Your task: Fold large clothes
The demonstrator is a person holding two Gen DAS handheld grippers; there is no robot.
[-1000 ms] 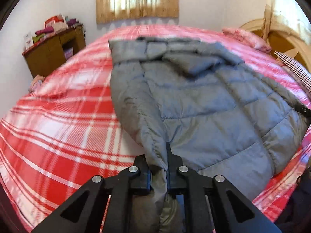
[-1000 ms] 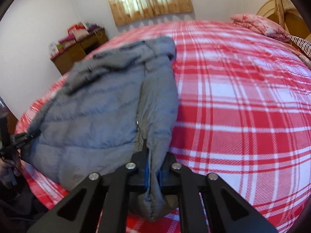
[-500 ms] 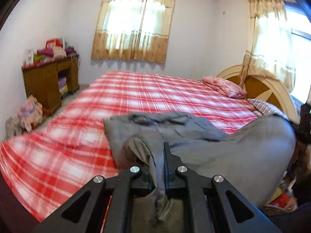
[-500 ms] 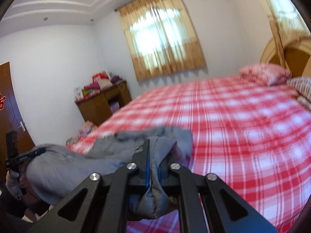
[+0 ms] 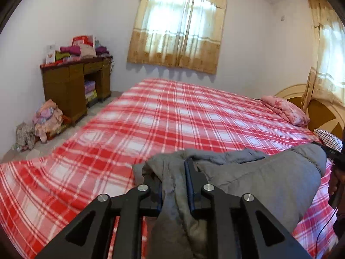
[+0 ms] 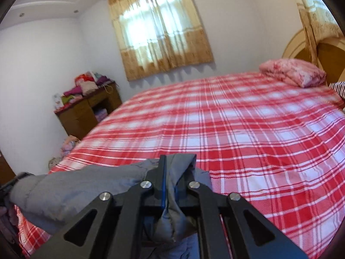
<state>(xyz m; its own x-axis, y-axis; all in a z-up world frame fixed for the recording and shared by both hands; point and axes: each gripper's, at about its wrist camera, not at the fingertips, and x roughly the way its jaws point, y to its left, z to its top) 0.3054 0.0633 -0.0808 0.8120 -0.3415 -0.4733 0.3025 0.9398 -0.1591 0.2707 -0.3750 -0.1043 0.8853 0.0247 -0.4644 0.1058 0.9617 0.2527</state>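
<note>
A grey quilted puffer jacket [image 5: 269,179] hangs stretched between my two grippers, lifted off the red plaid bed [image 5: 172,118]. My left gripper [image 5: 173,185] is shut on one bunched edge of the jacket. My right gripper [image 6: 170,185] is shut on the other edge of the jacket [image 6: 71,185]. The right gripper shows at the right edge of the left wrist view [image 5: 332,153]. The left gripper shows at the left edge of the right wrist view [image 6: 13,182]. The lower part of the jacket is hidden below both views.
A pink folded quilt [image 5: 284,110] and a striped pillow [image 5: 327,138] lie at the head of the bed by the wooden headboard [image 5: 319,110]. A wooden desk [image 5: 73,86] piled with clothes stands at the left wall, with more clothes [image 5: 45,118] on the floor.
Both grippers have risen and pulled the jacket up off the bed. It lay spread flat a second ago; now only its top edge shows, and the bed surface is bare.
</note>
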